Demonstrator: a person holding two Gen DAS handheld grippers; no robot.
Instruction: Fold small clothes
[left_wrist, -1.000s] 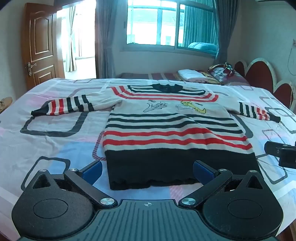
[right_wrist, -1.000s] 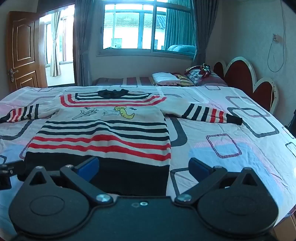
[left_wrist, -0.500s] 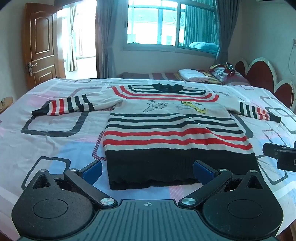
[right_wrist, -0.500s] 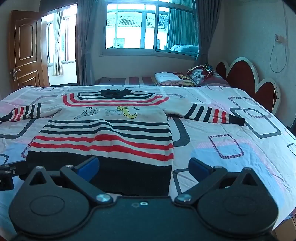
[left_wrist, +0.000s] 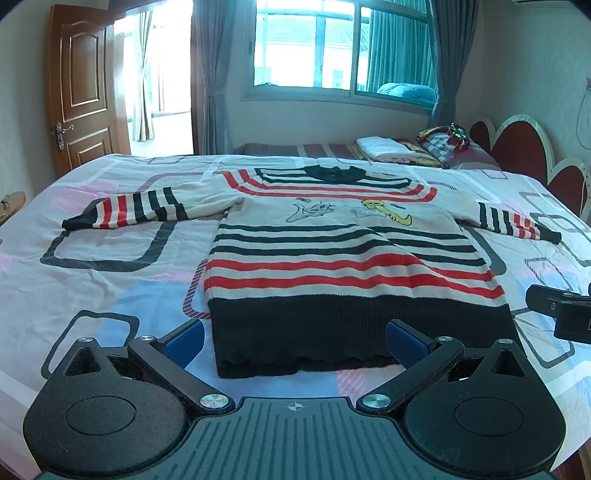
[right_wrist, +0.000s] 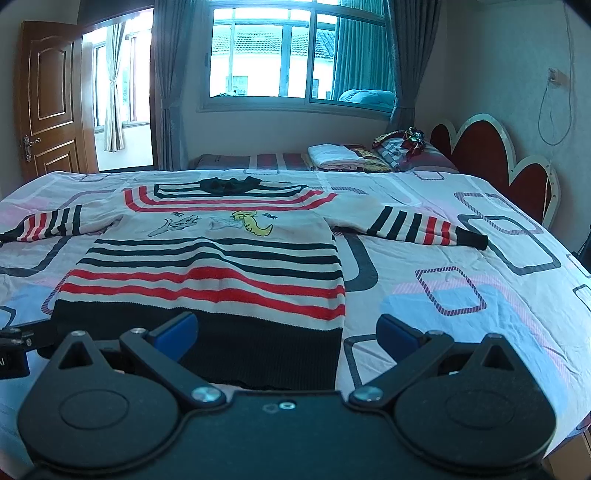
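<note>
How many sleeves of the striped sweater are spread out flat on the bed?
2: left sleeve stretched toward the door side, right sleeve toward the red headboard. None folded.

The right gripper (left_wrist: 565, 314) is cut off by the left wrist view's right edge, and the sweater (right_wrist: 207, 280) hem's near edge hides behind the gripper body.

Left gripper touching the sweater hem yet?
Cannot tell. In the left wrist view the left gripper is open, fingers straddling the sweater hem; neither view shows height above it.

One sweater (left_wrist: 332, 258), one bed (left_wrist: 110, 280), two grippers (left_wrist: 294, 341) (right_wrist: 286, 330)
</note>
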